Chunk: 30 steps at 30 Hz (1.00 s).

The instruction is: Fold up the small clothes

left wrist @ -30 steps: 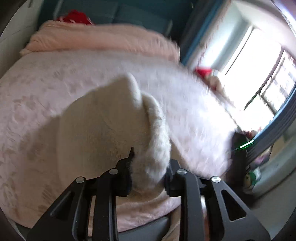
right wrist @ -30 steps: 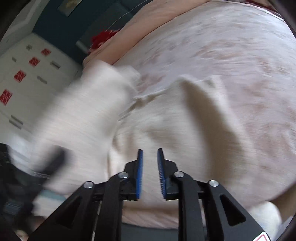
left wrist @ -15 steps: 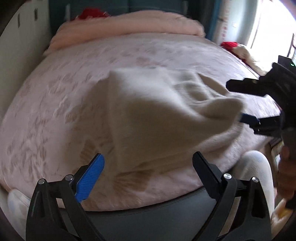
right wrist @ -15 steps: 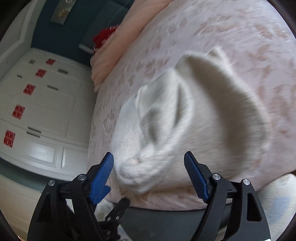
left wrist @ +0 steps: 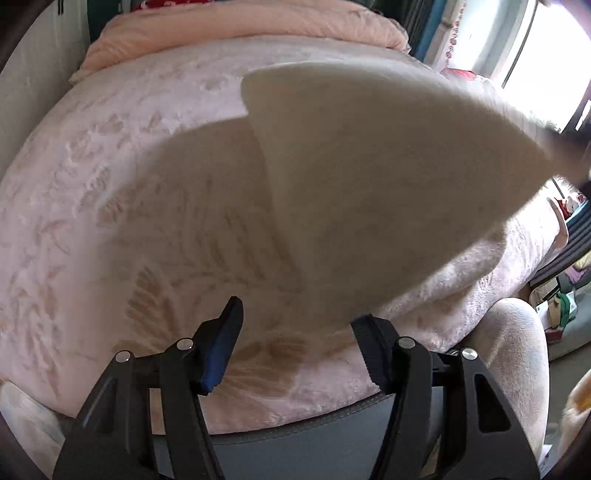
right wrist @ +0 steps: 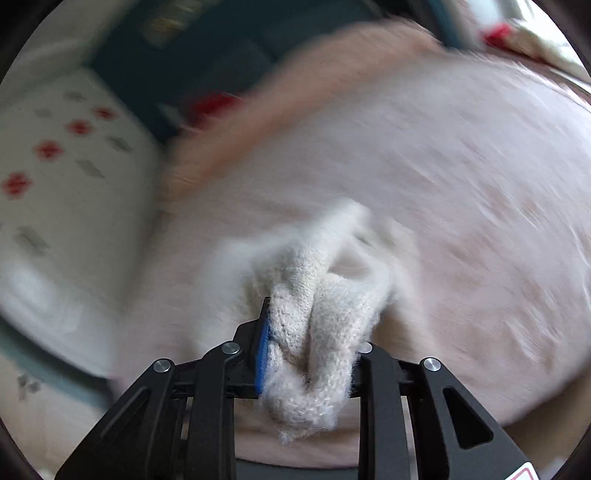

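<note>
A cream fuzzy knit garment [left wrist: 373,177] hangs lifted above the pink bedspread [left wrist: 110,192], stretched up toward the right. My left gripper [left wrist: 295,343] is open and empty just below the garment's lower edge. My right gripper [right wrist: 310,354] is shut on a bunched fold of the same garment [right wrist: 314,325], held above the bed; that view is blurred by motion.
A peach duvet [left wrist: 240,26] lies rolled at the head of the bed. A white wardrobe [right wrist: 66,206] with red marks stands to the left. A bright window [left wrist: 546,55] is at the right. The bed's near edge [left wrist: 295,424] is just below the left gripper.
My left gripper let go of the garment and opened. My right gripper opened, then shut on the garment and lifted it off the bed toward the right.
</note>
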Motion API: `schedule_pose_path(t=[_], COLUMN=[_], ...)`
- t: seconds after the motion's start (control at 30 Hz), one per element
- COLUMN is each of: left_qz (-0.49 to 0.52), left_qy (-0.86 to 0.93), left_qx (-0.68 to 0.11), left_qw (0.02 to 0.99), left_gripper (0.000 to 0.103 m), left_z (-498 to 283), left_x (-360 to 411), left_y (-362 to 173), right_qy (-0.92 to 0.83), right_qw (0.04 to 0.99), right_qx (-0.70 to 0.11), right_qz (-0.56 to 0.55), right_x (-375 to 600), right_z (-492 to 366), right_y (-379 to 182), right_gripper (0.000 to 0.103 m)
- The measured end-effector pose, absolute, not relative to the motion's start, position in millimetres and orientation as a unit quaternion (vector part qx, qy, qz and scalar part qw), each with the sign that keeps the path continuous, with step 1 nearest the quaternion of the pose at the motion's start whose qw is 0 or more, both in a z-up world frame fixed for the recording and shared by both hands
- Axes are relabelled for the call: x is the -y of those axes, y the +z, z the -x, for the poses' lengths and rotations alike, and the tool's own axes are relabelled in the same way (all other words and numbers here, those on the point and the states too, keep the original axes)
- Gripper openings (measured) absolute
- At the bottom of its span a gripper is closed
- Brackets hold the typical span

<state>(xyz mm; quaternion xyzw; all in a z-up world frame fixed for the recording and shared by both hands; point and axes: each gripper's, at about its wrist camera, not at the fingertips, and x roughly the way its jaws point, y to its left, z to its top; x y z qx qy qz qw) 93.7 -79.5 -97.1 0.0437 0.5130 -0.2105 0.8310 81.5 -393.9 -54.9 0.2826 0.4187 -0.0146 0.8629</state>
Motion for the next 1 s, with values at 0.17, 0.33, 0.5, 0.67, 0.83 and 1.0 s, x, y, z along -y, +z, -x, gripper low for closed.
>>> schedule_pose_path(t=[0.17,0.33,0.5,0.67,0.83,1.0], left_qz=[-0.042,-0.04,-0.073,-0.079,-0.058,-0.031], left_qy=[-0.2,-0.192,-0.206,-0.195,-0.181,-0.186], left_qx=[-0.526,-0.518,-0.477,-0.461,-0.471,-0.474], left_qw=[0.825,0.832,0.851,0.862,0.861,0.86], left_gripper=[0.054,0.054,0.056,0.06,0.061,0.065], left_z=[-97.8,-95.3,-76.1,-76.8,-83.6,-87.6], left_x=[83.6,76.8,77.9,76.6,64.4,52.6], left_y=[-108.5,-95.8,-62.9,-49.7,-43.8,-32.1], right_qy=[-0.018,-0.039,-0.057,0.064,0.094,0.097], right_qw=[0.823,0.854,0.906,0.907,0.876,0.842], right_qx=[-0.444,-0.427,-0.369,-0.35,-0.453,-0.486], right_qz=[-0.355,-0.293,-0.198,-0.226,-0.139,-0.213], right_x=[411.2,399.4,374.9,339.2,290.2,322.9], right_z=[-68.7,-60.5,-46.2,-75.9,-134.5,-138.0], right_y=[-113.1,-73.1,-13.3,10.8,-56.9,-102.8], right_gripper=[0.027,0.041,0.048,0.038,0.013,0.007])
